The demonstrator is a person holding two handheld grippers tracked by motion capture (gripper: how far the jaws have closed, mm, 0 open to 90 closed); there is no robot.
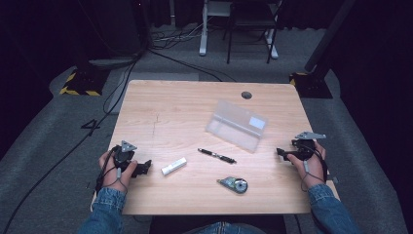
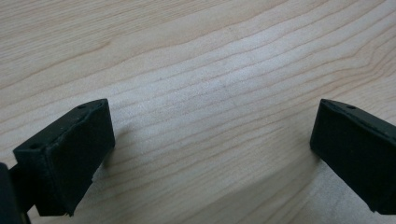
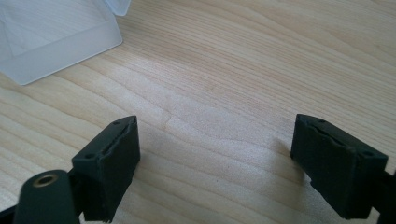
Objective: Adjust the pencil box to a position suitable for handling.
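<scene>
The left gripper rested low on the wooden table near its left front edge, held in the person's left hand. In the left gripper view its jaws stood wide apart with only bare wood grain between them. Nothing was gripped.

Just to the right of that gripper lay a small white stick-shaped item, angled slightly on the table; no writing on it could be read. Further right, near the table's middle, a dark pen lay flat and slanted, apart from the white item. In front of the pen, nearer the person, sat a correction-tape dispenser with a clear body and round inner reels; no brand was legible.

Behind the pen lay a translucent plastic case. A pale rectangular label showed on its right part, with no text readable at this size.

The right gripper rested near the table's right edge in the right hand, pointing inward toward the middle. In the right gripper view its jaws were likewise spread wide over bare wood, holding nothing, with a corner of the case ahead and apart from them.
</scene>
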